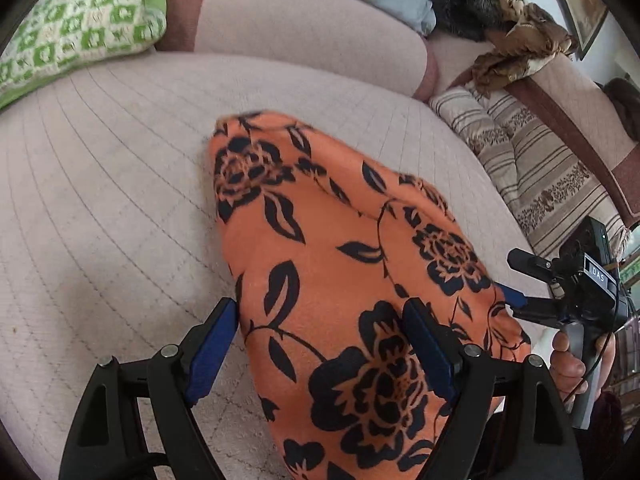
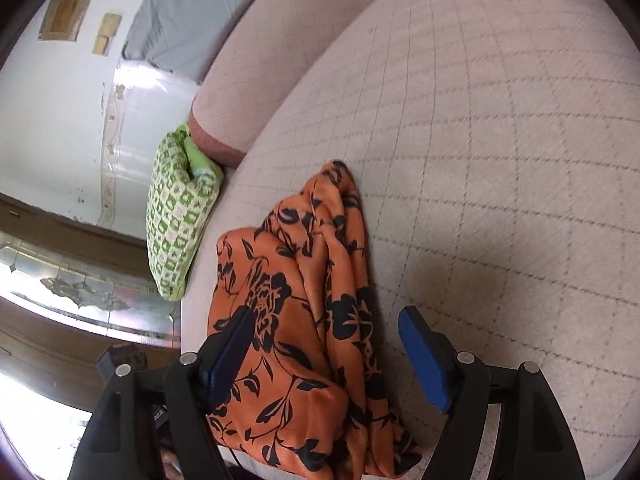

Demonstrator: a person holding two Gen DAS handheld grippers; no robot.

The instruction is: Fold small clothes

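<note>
Between the spread fingers of the left gripper (image 1: 320,344) lies an orange floral cloth (image 1: 344,280) on a quilted sofa seat (image 1: 100,200). The right gripper (image 2: 326,344), also released, hovers over its bunched edge.

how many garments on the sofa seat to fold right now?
1. The orange floral garment lies bunched on the quilted sofa seat, between the open fingers of both the left gripper and the right gripper. Others may lie out of view.
</note>
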